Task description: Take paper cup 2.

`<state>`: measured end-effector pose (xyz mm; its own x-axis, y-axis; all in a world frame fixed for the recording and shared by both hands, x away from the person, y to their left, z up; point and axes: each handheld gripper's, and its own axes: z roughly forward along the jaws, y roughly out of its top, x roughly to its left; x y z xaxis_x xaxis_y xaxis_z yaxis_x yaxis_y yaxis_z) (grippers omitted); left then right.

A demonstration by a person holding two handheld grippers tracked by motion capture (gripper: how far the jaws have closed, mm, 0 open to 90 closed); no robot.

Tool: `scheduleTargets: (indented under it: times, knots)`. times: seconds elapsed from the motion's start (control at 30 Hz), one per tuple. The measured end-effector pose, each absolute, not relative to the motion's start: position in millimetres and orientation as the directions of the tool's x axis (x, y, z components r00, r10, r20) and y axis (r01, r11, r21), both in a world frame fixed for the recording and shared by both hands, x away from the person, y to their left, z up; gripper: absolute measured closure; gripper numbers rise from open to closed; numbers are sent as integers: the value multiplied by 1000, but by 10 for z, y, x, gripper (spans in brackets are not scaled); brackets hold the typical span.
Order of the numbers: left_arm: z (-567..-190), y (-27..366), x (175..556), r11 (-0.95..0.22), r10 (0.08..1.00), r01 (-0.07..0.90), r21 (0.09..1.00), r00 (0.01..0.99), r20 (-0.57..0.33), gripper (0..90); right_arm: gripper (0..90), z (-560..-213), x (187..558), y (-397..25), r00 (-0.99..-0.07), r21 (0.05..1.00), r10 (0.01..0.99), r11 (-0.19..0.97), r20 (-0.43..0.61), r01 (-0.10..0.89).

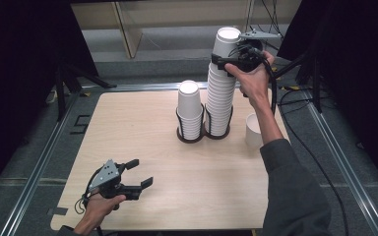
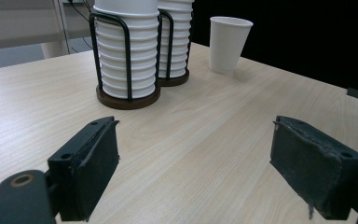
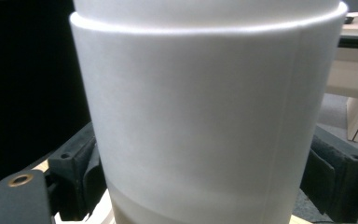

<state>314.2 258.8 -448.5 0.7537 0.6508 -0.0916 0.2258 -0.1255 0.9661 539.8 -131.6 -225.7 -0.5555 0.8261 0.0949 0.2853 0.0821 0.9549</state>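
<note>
pale wood makes up the table [image 1: 142, 162], which sits on a grey floor with dark curtains to the left and right and a light wooden frame at the far side. near the table's middle, toward the far edge, two black wire holders stand side by side and touching: the left holder [image 1: 190, 133] carries a short stack of white paper cups [image 1: 189, 109], and the right holder [image 1: 217, 129] carries a much taller stack [image 1: 221, 93] that rises well above its wire loops. a single white cup [image 1: 254, 130] stands upright on the table just right of the tall stack, partly behind the person's right forearm.

high on the tall stack, the right gripper [image 1: 221, 61] is held up in the air, its black jaws set on either side of the top cup [image 1: 225, 43] below its rim. from the right gripper view the cup wall [image 3: 205, 121] sits close up between the two pads [image 3: 86, 175], which press against or lie right at its sides, so the grip looks closed on that cup.

at the near left corner of the table the left gripper [image 1: 140, 174] is held low over the wood, jaws spread wide with nothing between them. its own view looks across bare table toward the two holders and the lone cup [image 2: 228, 44], all well apart from its pads [image 2: 98, 168]
</note>
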Motion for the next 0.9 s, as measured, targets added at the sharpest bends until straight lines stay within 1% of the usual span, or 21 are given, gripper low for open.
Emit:
scheduleTargets:
  times: [0.13, 0.17, 0.3, 0.5, 0.57, 0.9]
  knots:
    - [-4486, 2589, 3143, -126, 651, 226, 966, 754, -92, 146, 157, -2244, 5389, -1321, -561, 956, 823, 88, 90, 282]
    - [-4485, 2589, 3142, -125, 651, 226, 966, 754, -92, 146, 160, -2242, 5395, -1330, -561, 960, 824, 94, 74, 265]
    - [-4487, 2590, 3144, -126, 651, 227, 966, 753, -91, 146, 164, -2180, 5362, -1335, -565, 965, 821, 79, 79, 250]
    - [-4499, 2581, 3158, -114, 641, 215, 970, 762, -93, 146, 165, -2018, 5321, -1352, -566, 973, 822, 70, 70, 222]
    - [-4500, 2580, 3157, -115, 640, 215, 970, 762, -93, 146, 165, -1960, 5307, -1353, -561, 975, 826, 81, 49, 206]
    - [-4485, 2589, 3141, -130, 650, 226, 965, 755, -89, 146, 165, -1651, 5213, -1393, -560, 989, 827, 41, 44, 139]
